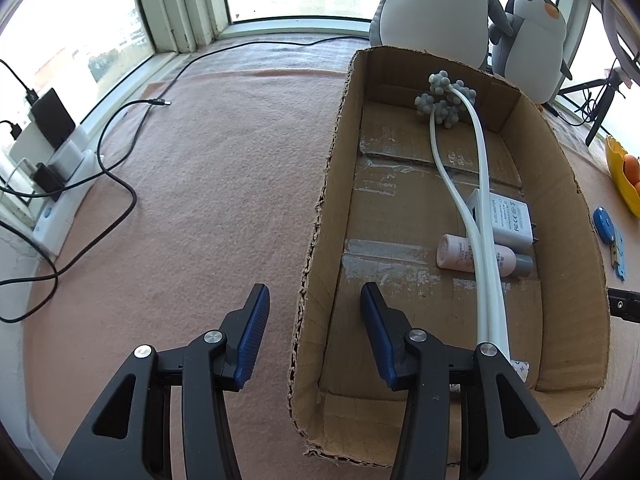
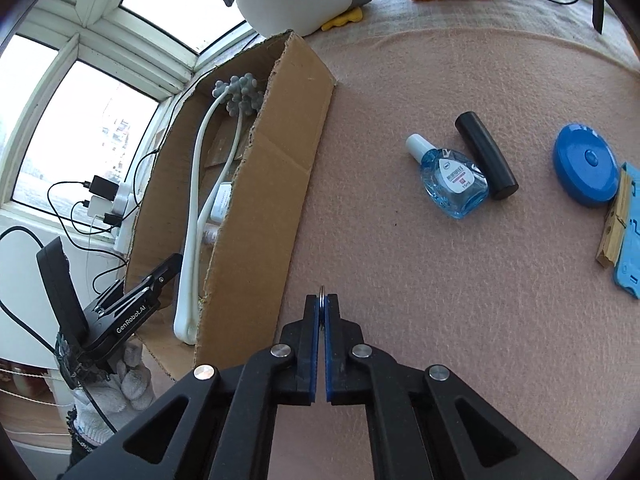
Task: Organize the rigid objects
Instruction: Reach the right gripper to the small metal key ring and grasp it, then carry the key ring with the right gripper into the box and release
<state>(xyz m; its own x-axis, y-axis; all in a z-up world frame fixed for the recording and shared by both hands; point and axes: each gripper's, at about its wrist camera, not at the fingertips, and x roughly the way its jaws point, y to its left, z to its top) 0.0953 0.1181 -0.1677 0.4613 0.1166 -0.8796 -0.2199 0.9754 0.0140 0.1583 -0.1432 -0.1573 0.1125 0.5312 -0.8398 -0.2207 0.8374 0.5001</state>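
A cardboard box lies on the pink cloth; it also shows in the right wrist view. Inside lie a white massager with grey knobbed heads, a white power adapter and a small pink bottle. My left gripper is open, its fingers astride the box's left wall. My right gripper is shut on a thin metal ring, just right of the box. On the cloth to the right lie a blue eye-drop bottle, a black cylinder and a blue round tape measure.
Two plush penguins stand behind the box. A power strip with chargers and black cables sits at the left by the window. A wooden clothespin on a blue flat piece lies far right. A yellow bowl is at the right edge.
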